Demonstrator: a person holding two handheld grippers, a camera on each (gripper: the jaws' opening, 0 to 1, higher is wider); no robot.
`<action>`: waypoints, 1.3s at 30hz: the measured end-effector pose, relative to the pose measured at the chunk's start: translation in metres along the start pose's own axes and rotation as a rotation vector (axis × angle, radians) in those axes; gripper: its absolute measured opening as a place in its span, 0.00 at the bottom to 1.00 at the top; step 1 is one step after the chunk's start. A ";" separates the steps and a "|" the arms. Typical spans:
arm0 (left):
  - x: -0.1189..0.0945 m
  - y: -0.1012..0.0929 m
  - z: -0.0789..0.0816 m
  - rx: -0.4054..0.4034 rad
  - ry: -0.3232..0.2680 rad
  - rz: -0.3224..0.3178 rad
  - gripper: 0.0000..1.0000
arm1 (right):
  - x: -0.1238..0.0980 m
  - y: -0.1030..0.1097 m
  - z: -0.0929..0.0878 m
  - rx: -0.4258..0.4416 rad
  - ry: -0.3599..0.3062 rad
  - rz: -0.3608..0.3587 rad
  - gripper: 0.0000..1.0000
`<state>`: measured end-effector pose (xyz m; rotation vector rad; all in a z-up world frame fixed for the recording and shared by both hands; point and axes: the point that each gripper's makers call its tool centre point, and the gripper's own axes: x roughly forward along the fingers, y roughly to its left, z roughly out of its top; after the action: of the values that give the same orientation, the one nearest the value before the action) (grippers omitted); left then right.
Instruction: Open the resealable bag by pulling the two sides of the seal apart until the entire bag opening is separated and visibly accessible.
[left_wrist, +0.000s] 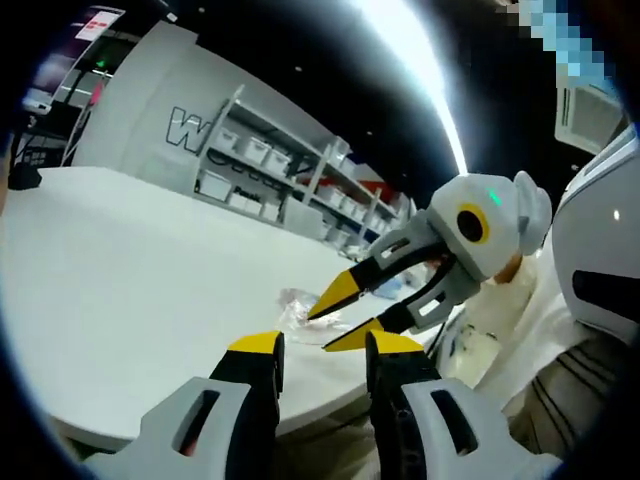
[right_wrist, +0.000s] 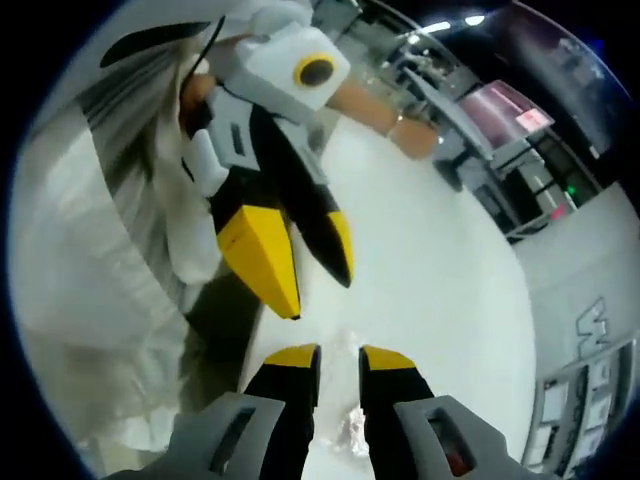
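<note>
The resealable bag (left_wrist: 298, 305) lies on the white table (left_wrist: 120, 280), not yet opened. The right gripper (left_wrist: 340, 322) hangs just beside it, jaws apart and empty; the left gripper (left_wrist: 325, 345) is also parted and empty. I think each must next pinch one side of the seal.

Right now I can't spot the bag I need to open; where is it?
In the left gripper view the clear resealable bag lies on the white table, just beyond the right gripper tips, near the table's edge by the person.
</note>
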<state>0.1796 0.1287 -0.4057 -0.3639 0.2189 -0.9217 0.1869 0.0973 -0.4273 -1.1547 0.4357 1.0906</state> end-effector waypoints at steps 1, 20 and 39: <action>0.000 0.000 0.000 0.001 0.002 0.000 0.32 | -0.001 0.000 -0.001 0.001 0.000 0.002 0.12; 0.001 0.003 -0.004 -0.017 0.017 -0.003 0.32 | -0.006 -0.003 -0.003 0.075 0.003 -0.035 0.10; 0.005 0.000 -0.007 -0.022 0.031 -0.004 0.32 | -0.004 0.002 0.002 0.194 -0.043 -0.057 0.03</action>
<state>0.1802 0.1233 -0.4120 -0.3706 0.2574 -0.9304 0.1833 0.0979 -0.4243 -0.9653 0.4622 0.9993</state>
